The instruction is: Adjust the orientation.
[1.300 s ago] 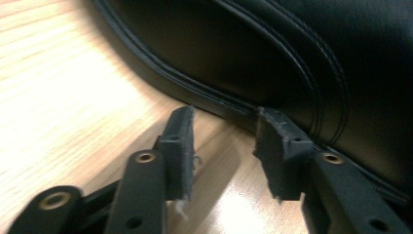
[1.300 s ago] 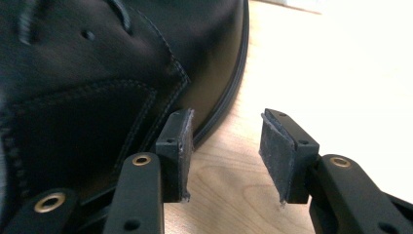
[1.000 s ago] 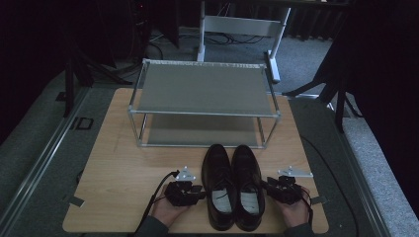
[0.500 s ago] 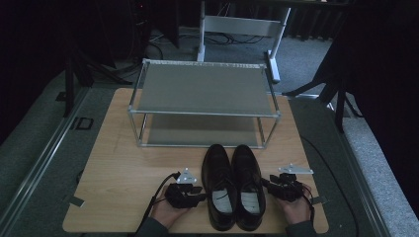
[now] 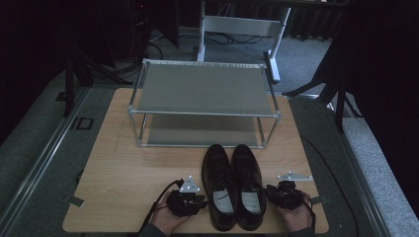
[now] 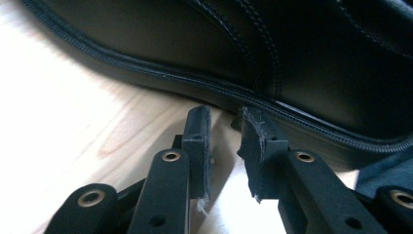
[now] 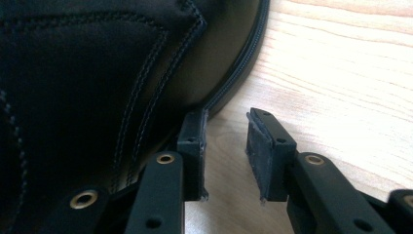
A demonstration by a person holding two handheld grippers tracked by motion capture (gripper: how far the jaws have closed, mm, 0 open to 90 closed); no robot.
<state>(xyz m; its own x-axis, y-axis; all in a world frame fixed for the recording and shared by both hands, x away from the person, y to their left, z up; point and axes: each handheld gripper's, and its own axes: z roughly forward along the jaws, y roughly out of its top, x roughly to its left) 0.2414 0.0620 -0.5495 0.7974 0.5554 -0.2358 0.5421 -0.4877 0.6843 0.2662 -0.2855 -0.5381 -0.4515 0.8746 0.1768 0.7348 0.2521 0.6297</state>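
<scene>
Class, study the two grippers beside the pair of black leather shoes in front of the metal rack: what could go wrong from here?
1. The left gripper has been closing with nothing between its jaws, so it may miss the left black leather shoe.
2. The right gripper points at the right shoe's sole edge; it may push rather than grip.
3. The two-tier metal rack stands close ahead; lifted shoes could knock it.

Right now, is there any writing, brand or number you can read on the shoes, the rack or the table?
No text can be read.
Black dress shoes: pale insole patches in the high view, perhaps labels, too small and blurred to read.
Metal shoe rack: no lettering seen.
Wooden table: no lettering seen.
</scene>
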